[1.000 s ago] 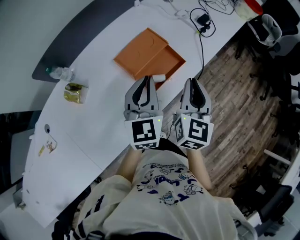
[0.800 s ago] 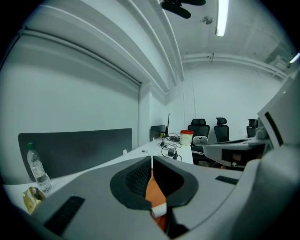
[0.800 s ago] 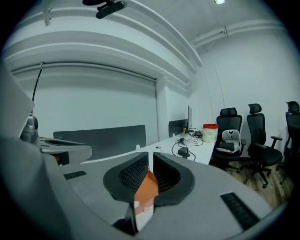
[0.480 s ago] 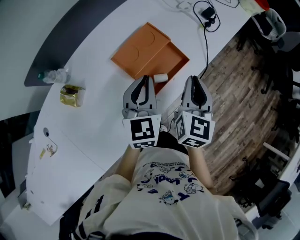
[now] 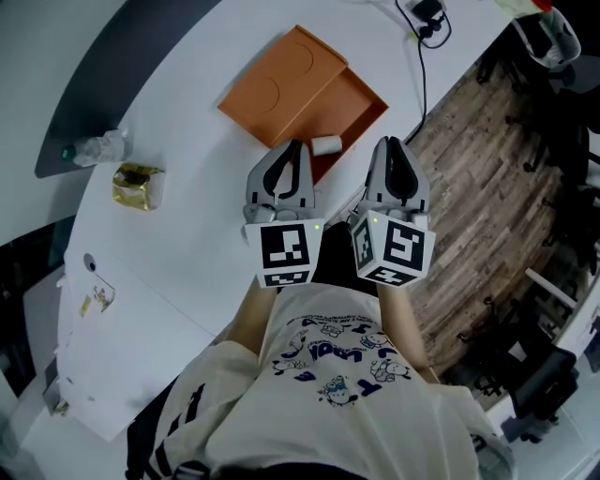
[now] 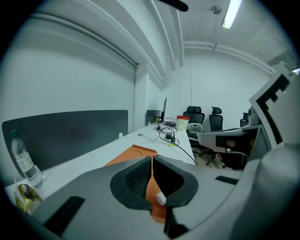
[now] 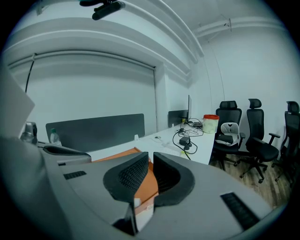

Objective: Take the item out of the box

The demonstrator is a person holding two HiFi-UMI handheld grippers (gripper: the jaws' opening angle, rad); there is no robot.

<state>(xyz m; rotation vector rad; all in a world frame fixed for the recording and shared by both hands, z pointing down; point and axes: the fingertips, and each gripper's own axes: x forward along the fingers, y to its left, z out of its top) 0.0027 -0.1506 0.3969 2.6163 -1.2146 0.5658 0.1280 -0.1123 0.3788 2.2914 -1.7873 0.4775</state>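
An open orange box [image 5: 354,101] lies on the white table, its lid [image 5: 277,79] folded back to the left. A small white item [image 5: 326,144] rests in the box's tray near the front edge. My left gripper [image 5: 296,143] is shut and empty, its tip just left of the item and short of the box. The left gripper view shows the item [image 6: 161,198] low behind the closed jaws [image 6: 152,157], with the box [image 6: 129,154] beyond. My right gripper [image 5: 393,141] is shut and empty, off the table's edge to the right of the box [image 7: 149,185].
A water bottle [image 5: 94,148] and a yellow snack packet [image 5: 136,185] lie at the table's left. A black cable with a charger [image 5: 427,14] runs along the far right of the table. Office chairs [image 7: 253,136] stand on the wood floor [image 5: 487,159].
Both grippers have sunk a little, side by side, and stay shut. The white item now shows fully, clear of the left gripper's tip.
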